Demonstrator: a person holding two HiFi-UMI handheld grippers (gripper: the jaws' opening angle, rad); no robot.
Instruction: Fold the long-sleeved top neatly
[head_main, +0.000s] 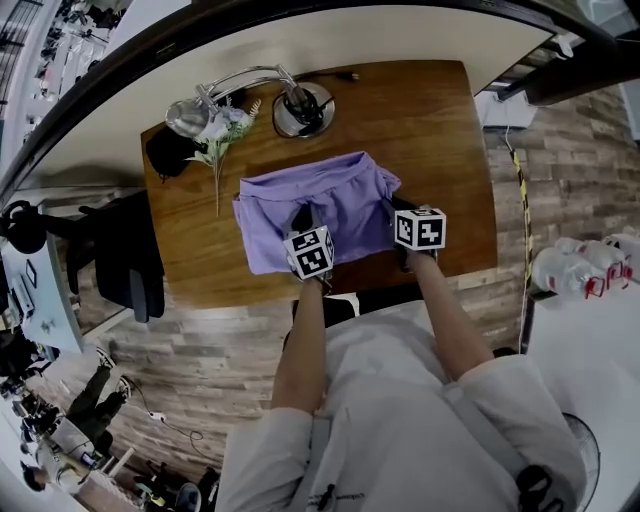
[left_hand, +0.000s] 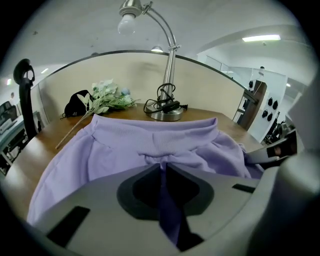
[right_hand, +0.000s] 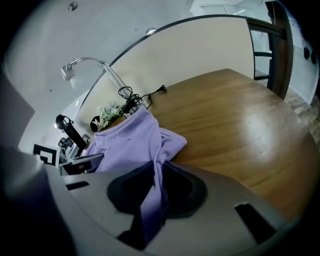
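Lilac top pinched by left fingers, right fingers, lamp, flowers, maybe cap behind

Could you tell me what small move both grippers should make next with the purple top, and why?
Probably lift both together and carry the pinched fabric forward: the left gripper and right gripper each pinch the lilac long-sleeved fabric top, lying bunched on the brown wooden table.

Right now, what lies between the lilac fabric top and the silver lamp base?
Only bare brown wooden table, shown in the head view.
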